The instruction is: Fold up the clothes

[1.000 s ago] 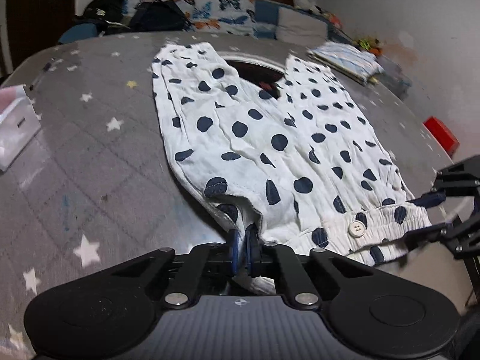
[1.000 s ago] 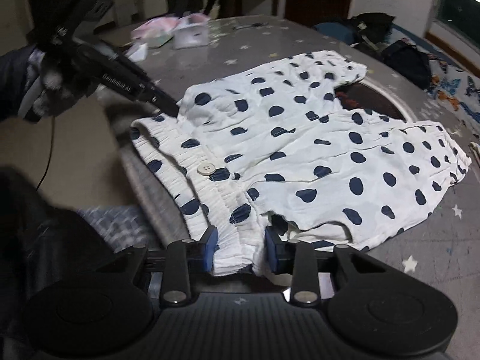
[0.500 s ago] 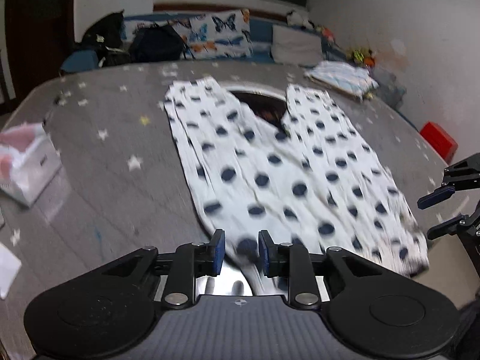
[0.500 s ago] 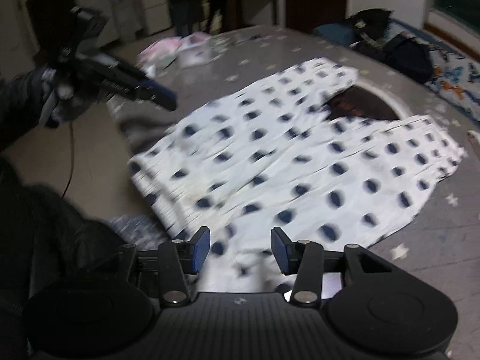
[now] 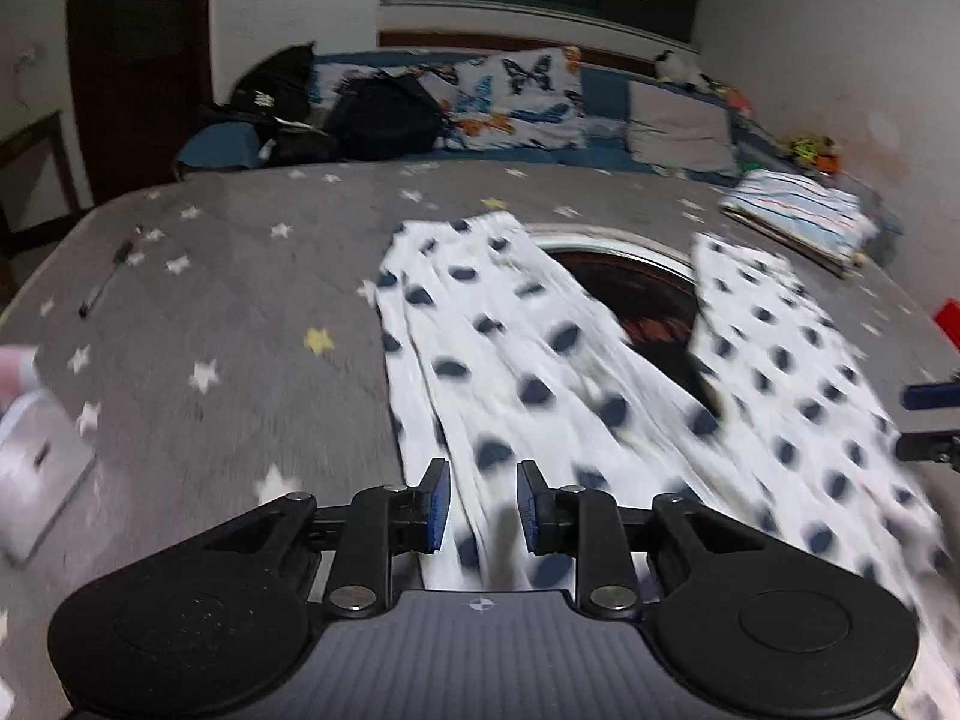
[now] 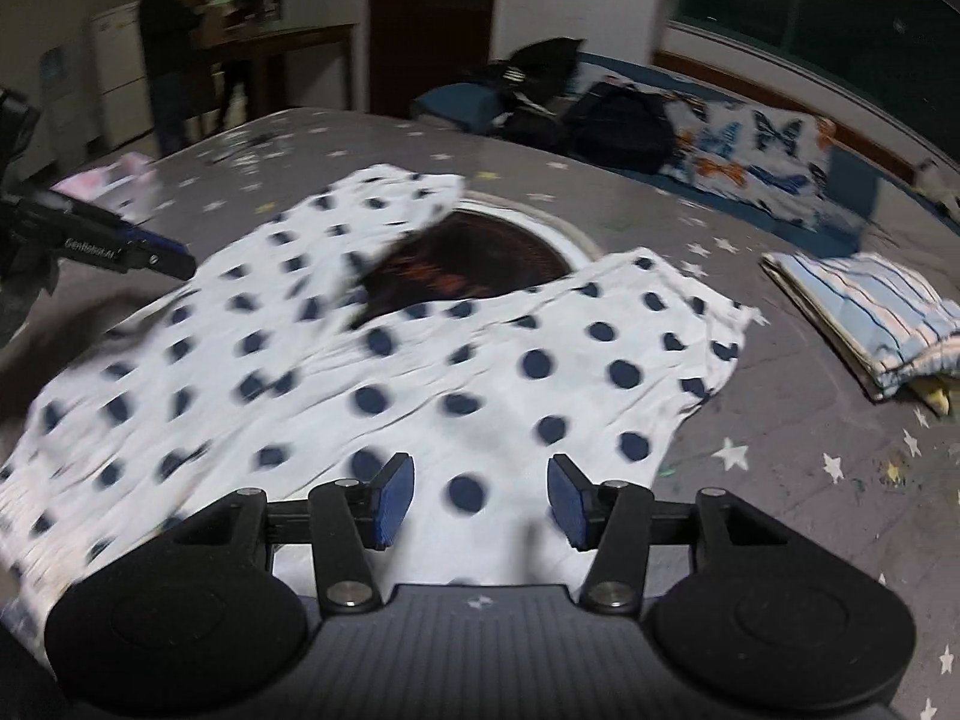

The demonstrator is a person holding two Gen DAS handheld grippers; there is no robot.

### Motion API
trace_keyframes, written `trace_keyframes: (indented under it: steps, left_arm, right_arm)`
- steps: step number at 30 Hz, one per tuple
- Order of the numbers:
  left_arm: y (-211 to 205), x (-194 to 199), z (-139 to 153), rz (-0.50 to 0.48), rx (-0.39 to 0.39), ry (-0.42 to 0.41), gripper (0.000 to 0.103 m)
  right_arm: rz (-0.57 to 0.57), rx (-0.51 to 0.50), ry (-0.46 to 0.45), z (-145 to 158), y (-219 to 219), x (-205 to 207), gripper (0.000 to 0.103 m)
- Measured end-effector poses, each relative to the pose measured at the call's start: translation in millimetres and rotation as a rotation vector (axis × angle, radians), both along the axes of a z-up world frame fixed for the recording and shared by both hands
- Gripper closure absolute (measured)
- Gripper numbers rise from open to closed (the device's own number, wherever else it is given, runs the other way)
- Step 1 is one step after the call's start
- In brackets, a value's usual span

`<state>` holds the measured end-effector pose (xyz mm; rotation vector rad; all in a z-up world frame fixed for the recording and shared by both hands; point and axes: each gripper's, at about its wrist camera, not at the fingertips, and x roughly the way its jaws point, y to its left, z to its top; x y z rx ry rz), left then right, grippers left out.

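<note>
White shorts with navy polka dots [image 5: 510,360] lie spread flat on the grey star-patterned table [image 5: 240,300], legs pointing away from me. They also show in the right wrist view [image 6: 420,372]. My left gripper [image 5: 478,506] is open and empty, hovering over the left leg. My right gripper [image 6: 481,501] is open wide and empty above the right leg. The left gripper's fingers [image 6: 156,255] show at the left of the right wrist view, and the right gripper's fingers [image 5: 930,396] show at the right edge of the left wrist view.
A round dark inset [image 5: 636,294] lies in the table between the legs. A folded striped cloth [image 6: 870,312] lies at the right. A white box [image 5: 36,468] and a pen [image 5: 102,288] lie at the left. A couch with bags [image 5: 384,114] stands behind.
Both grippers have let go of the waistband, opened, and moved forward above the shorts' legs. The shorts now lie flat on the table.
</note>
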<state>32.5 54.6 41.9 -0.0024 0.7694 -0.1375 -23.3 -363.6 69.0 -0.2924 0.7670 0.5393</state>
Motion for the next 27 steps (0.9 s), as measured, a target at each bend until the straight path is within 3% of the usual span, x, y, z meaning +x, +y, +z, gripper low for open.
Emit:
trace_keyframes:
  steps: [4,8,9,11,14,27]
  left_arm:
    - [-3,30,-7,0.041,0.04,-0.015,0.067]
    - [-12,47,-14,0.034,0.079,-0.013,0.068]
    - [-15,50,-17,0.027,0.089,-0.009,0.071]
    - [-18,54,-22,0.016,0.099,0.0,0.092]
    - [-16,54,-24,0.022,0.115,-0.015,0.099]
    - [2,56,-23,0.073,0.16,-0.026,0.1]
  right_arm:
    - [-0.059,-0.001,-0.007,-10,-3,30,0.051]
    - [-0.105,0.011,-0.012,-18,-4,52,0.051]
    - [-0.113,0.017,-0.011,-20,-4,57,0.051]
    - [-0.126,0.02,-0.013,-24,-4,65,0.051]
    - [-0.144,0.013,-0.014,-30,-3,75,0.051]
    - [-0.213,-0.009,-0.021,-43,-20,88,0.05]
